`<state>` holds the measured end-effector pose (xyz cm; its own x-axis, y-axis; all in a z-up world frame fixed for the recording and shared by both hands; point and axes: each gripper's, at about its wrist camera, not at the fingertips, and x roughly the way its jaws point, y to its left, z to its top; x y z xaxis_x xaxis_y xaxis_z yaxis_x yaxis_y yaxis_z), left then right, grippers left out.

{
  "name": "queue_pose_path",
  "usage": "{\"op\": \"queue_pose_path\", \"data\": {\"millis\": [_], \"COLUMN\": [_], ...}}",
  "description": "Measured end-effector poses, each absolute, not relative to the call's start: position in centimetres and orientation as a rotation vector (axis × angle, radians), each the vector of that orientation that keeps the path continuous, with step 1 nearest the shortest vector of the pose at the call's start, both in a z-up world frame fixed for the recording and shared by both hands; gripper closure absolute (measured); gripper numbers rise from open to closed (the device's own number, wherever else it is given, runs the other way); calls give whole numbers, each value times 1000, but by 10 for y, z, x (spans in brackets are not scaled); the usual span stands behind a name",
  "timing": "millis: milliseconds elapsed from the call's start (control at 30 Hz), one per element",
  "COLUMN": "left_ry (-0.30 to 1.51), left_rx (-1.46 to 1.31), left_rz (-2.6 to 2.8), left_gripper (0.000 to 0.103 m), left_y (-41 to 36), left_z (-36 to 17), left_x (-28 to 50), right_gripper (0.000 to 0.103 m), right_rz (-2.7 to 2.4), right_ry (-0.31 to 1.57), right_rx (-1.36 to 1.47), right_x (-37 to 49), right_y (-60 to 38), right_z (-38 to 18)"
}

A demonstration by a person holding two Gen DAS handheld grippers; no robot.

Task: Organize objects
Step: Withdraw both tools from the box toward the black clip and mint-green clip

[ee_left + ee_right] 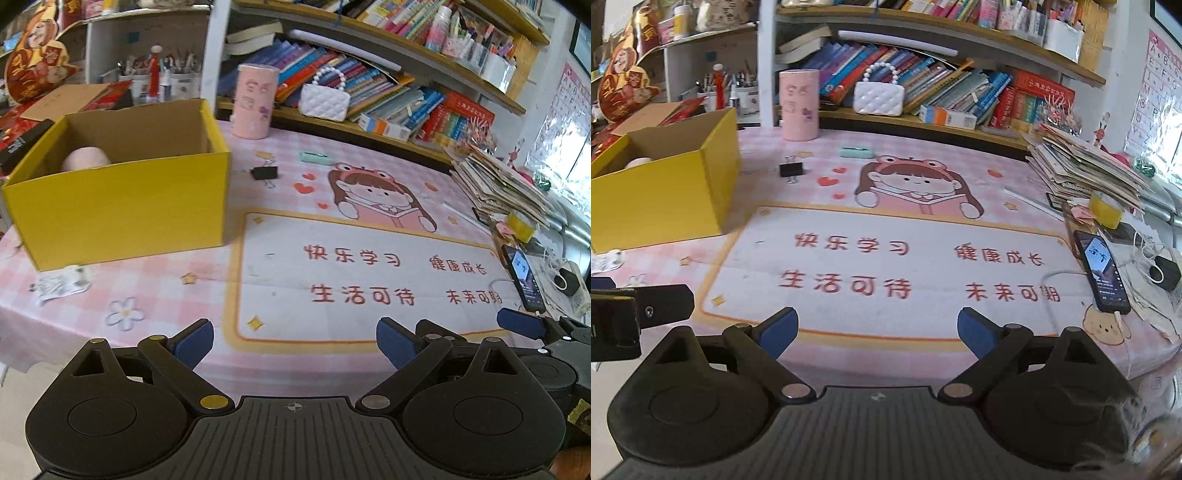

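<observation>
Yellow box (122,206) holds a pink round object (85,158).

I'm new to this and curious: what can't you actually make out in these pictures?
- Pink round thing in the yellow box: the box wall hides most of it, both views.
- Phone screen: too small and angled to read.
- Crumpled paper: cut off by the right view's left edge.

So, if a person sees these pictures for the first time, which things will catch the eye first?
Probably the open yellow cardboard box at the left of the desk, with a pale pink round object inside it. Next comes the pink desk mat with a cartoon girl in the middle, where a black binder clip lies beside the box. Both tongs, left and right, are open at the near edge.
</observation>
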<state>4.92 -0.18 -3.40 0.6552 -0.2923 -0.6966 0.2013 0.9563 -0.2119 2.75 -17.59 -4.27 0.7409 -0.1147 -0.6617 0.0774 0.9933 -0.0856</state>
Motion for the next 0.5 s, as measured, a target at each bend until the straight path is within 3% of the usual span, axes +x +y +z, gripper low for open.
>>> {"op": "queue_pose_path", "data": {"millis": [500], "left_ry": [872], "left_rx": [-134], "left_rz": [-215], "left_gripper": [7], "left_y": [-53], "left_z": [-46], "left_x": [100], "right_gripper": [9], "right_rz": [-69], "right_ry": [788], "right_rx": [-64], "right_x": [87], "right_y": [-232], "right_z": [-54]}}
